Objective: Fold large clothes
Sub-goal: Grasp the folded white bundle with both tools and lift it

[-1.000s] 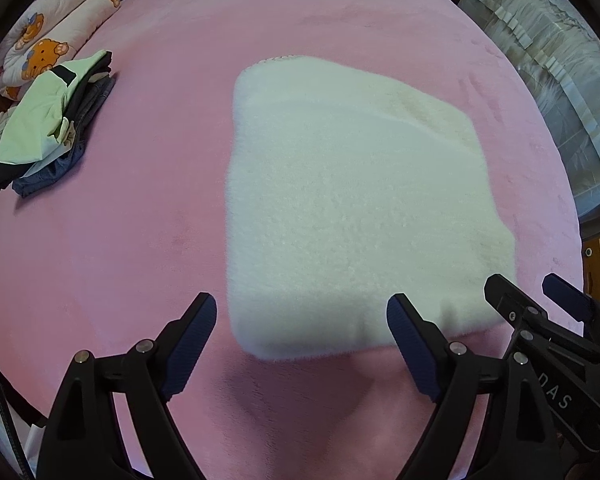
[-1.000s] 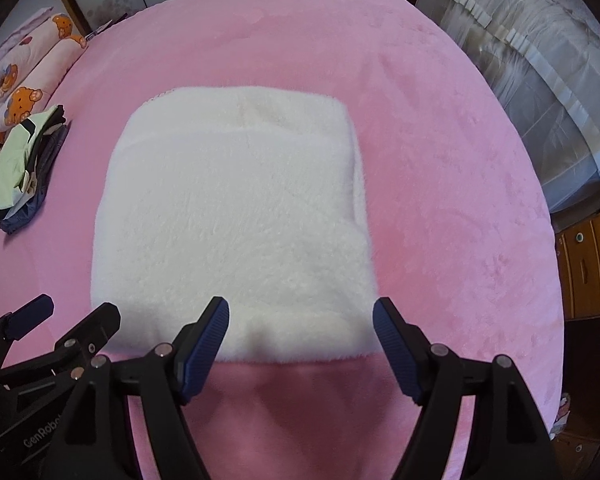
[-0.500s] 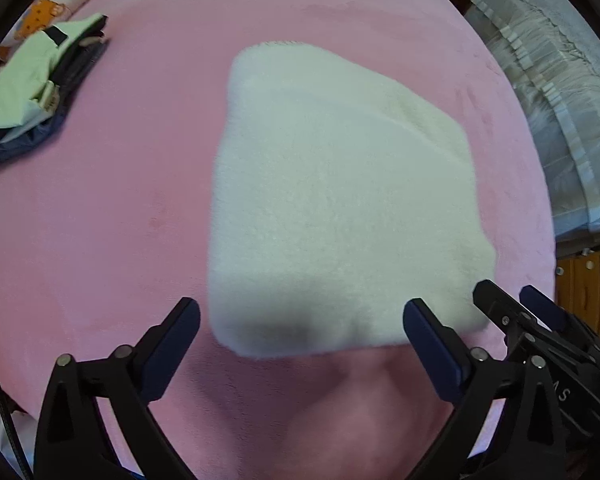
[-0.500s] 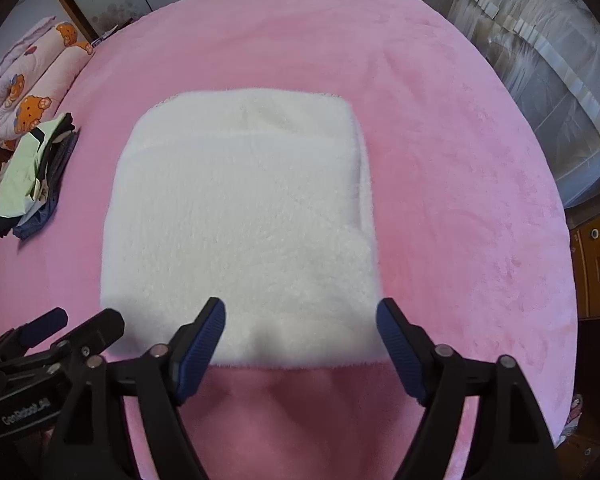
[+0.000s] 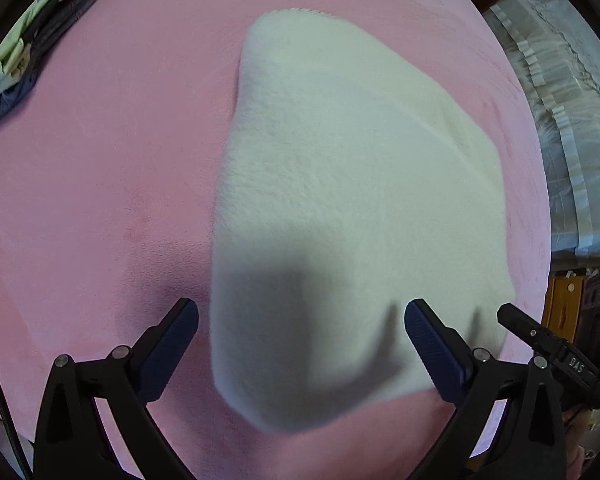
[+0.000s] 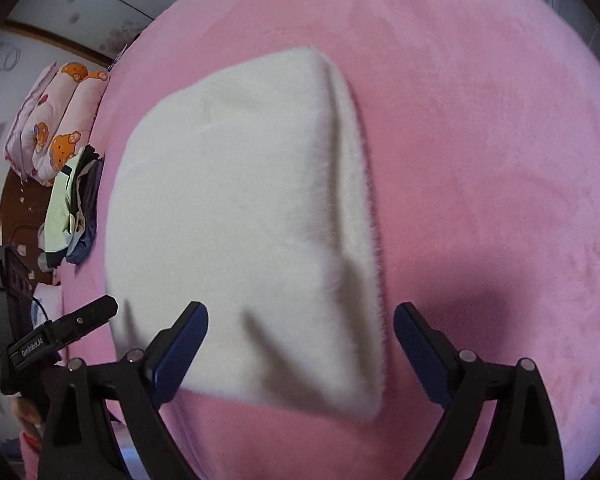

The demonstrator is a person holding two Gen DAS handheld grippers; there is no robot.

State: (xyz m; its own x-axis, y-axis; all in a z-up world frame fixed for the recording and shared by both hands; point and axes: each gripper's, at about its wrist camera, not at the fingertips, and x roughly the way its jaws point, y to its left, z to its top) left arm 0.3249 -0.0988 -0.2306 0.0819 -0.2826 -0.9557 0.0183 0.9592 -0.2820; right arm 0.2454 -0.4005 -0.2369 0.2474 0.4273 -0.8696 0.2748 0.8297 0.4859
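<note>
Left gripper, right gripper agape — straddling fleece near edge.

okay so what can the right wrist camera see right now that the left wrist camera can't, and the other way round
Only the right wrist view shows the bear-print pillows at the bed's far left, with a floral wall behind them. Only the left wrist view shows the white curtain and a wooden cabinet on the right. Both show the folded white fleece garment lying on the pink blanket, the pile of folded clothes to its left, and both open grippers: the left gripper and the right gripper each straddle a near corner, gripping nothing.
</note>
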